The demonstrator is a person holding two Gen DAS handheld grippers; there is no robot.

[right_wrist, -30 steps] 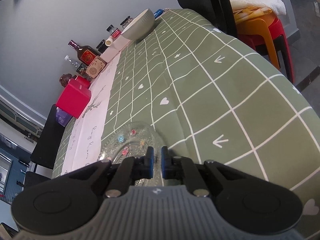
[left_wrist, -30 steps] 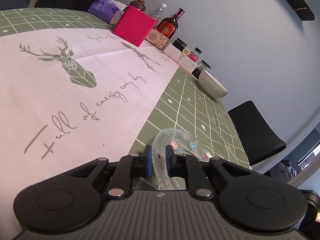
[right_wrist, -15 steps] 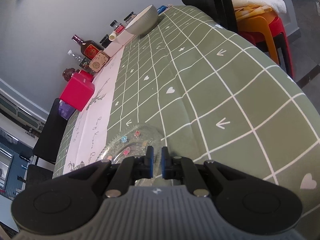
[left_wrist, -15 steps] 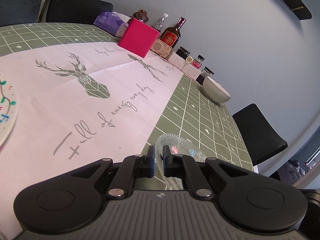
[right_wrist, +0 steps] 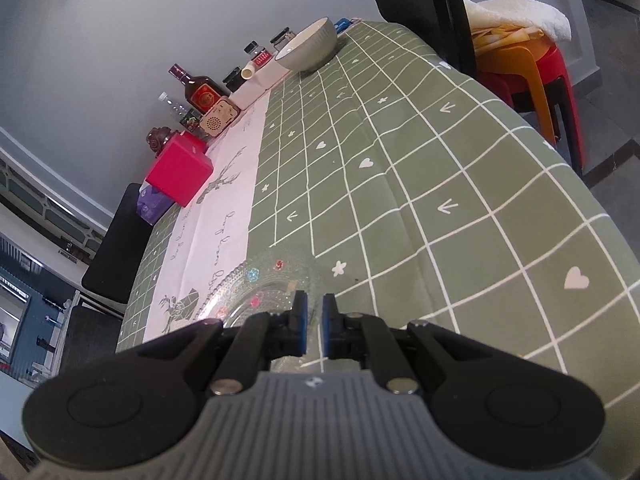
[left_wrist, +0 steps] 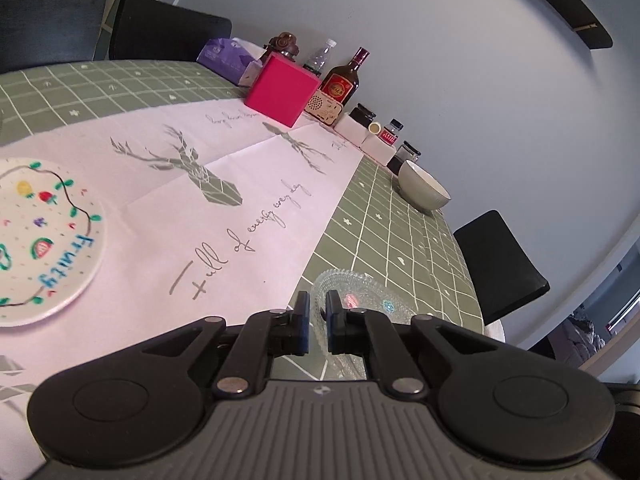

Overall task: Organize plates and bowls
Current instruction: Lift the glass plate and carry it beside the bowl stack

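2 grippers share 1 glass dish [left_wrist: 362, 294]: your left gripper [left_wrist: 316, 322] pinches its rim between nearly closed fingers, and your right gripper [right_wrist: 313, 322] does the same from the other side. It looks clear of the cloth [right_wrist: 400, 160], though neither view settles that. Pull the grippers apart or tilt one and the thin rim could slip or crack. The dish holds nothing, only coloured dots. Far ahead of the fingers a grey bowl [left_wrist: 424, 188] looks empty; left of your left fingers lies a painted plate [left_wrist: 44, 240], bare.
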